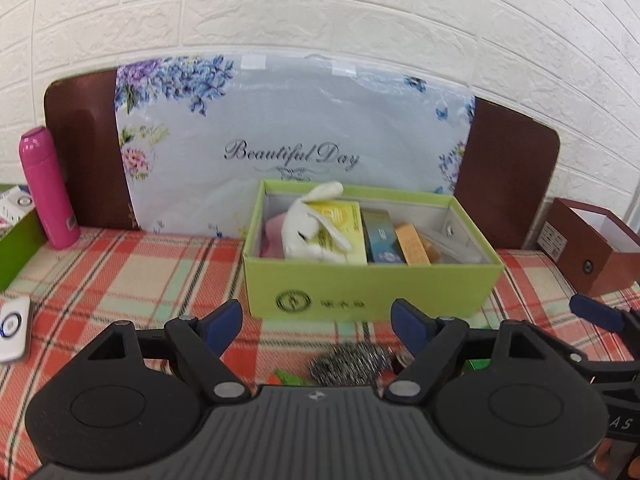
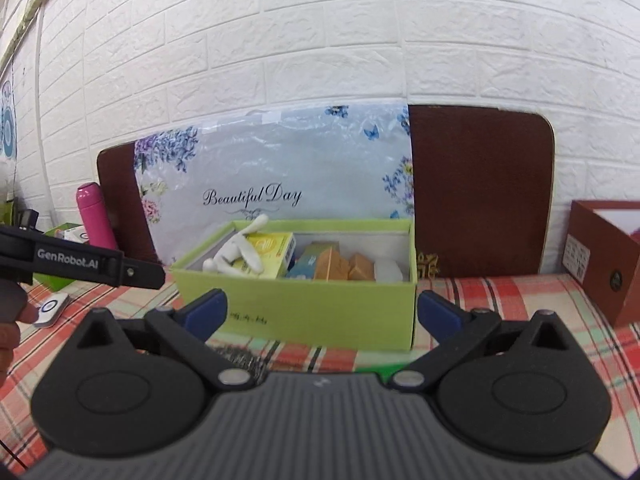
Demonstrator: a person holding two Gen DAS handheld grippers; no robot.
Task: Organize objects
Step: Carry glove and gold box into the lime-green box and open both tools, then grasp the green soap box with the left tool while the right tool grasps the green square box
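Note:
A light green open box stands on the plaid cloth. Inside it lie a white plush rabbit, a yellow carton, a blue carton and an orange one. My left gripper hangs open just in front of the box with nothing between its blue pads. A steel scourer lies on the cloth below it. The right gripper is also wide open and empty, facing the same green box from its near side. The left gripper's body shows at the left of the right wrist view.
A pink bottle stands at the left by another green box. A white round-buttoned device lies at the left edge. A brown open box sits at the right. A flowered bag leans on a brown board against the wall.

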